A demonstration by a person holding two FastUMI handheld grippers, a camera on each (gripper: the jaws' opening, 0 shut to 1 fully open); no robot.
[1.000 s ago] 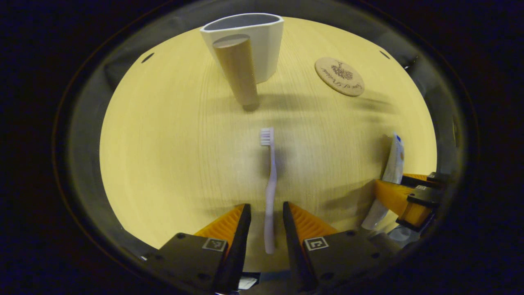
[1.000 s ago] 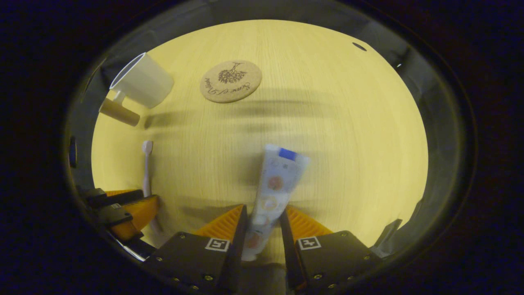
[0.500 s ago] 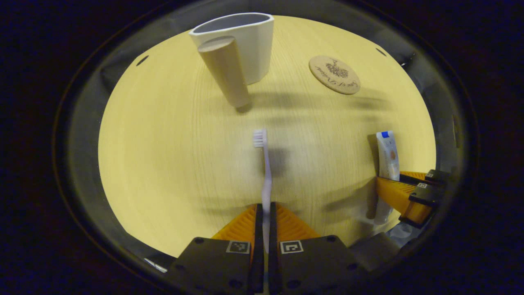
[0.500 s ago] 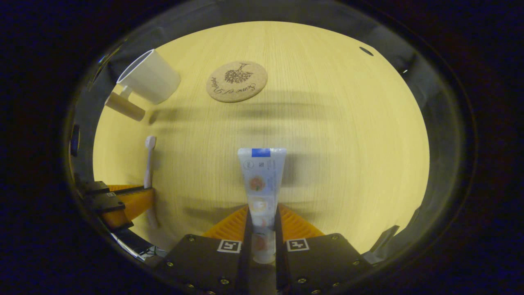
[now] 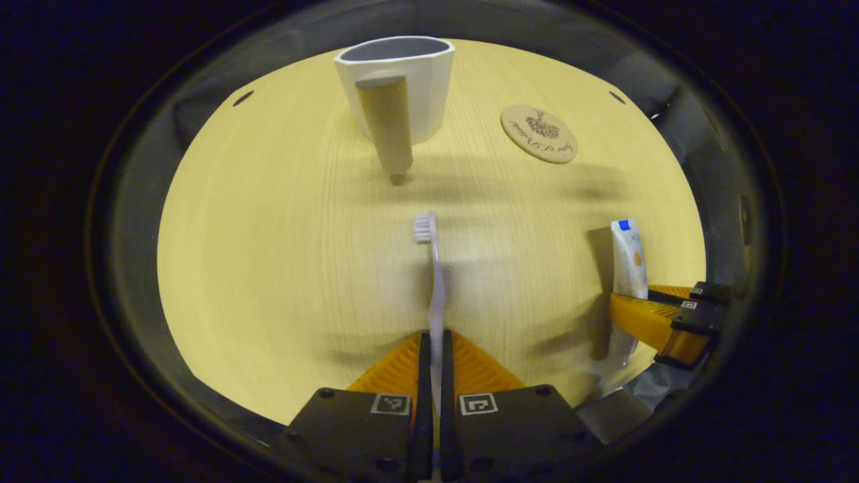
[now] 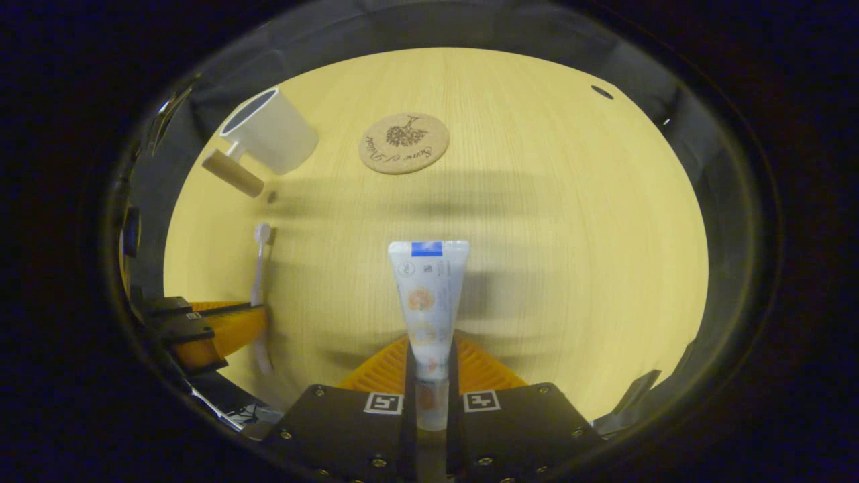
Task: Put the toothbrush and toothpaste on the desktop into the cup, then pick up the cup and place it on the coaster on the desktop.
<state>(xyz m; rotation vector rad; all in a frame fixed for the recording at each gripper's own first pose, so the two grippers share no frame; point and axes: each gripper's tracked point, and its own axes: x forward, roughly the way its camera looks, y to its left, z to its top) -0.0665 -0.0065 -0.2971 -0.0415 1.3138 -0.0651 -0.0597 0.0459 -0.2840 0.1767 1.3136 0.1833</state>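
Note:
My left gripper point(image 5: 433, 345) is shut on the handle of a pale toothbrush point(image 5: 435, 268), whose bristle head points ahead above the wooden desktop point(image 5: 268, 268). The white cup point(image 5: 399, 84) with a tan cylindrical handle stands at the far side, straight ahead. A round cork coaster point(image 5: 539, 133) lies to the right of the cup. My right gripper point(image 6: 429, 352) is shut on a white toothpaste tube point(image 6: 427, 288), its flat end pointing forward. In the right gripper view the cup point(image 6: 272, 131) is at far left, the coaster point(image 6: 402, 142) ahead, and the left gripper point(image 6: 215, 325) holds the toothbrush point(image 6: 258, 268).
The right gripper point(image 5: 661, 322) with the toothpaste point(image 5: 627, 258) shows at the right of the left gripper view. Dark booth walls surround the round desktop point(image 6: 570, 255). Small dark holes mark the desktop's far corners.
Both grippers closed on their objects: the left on the toothbrush, the right on the toothpaste, which straightened. Both have since risen a little, and the cup and coaster look farther away.

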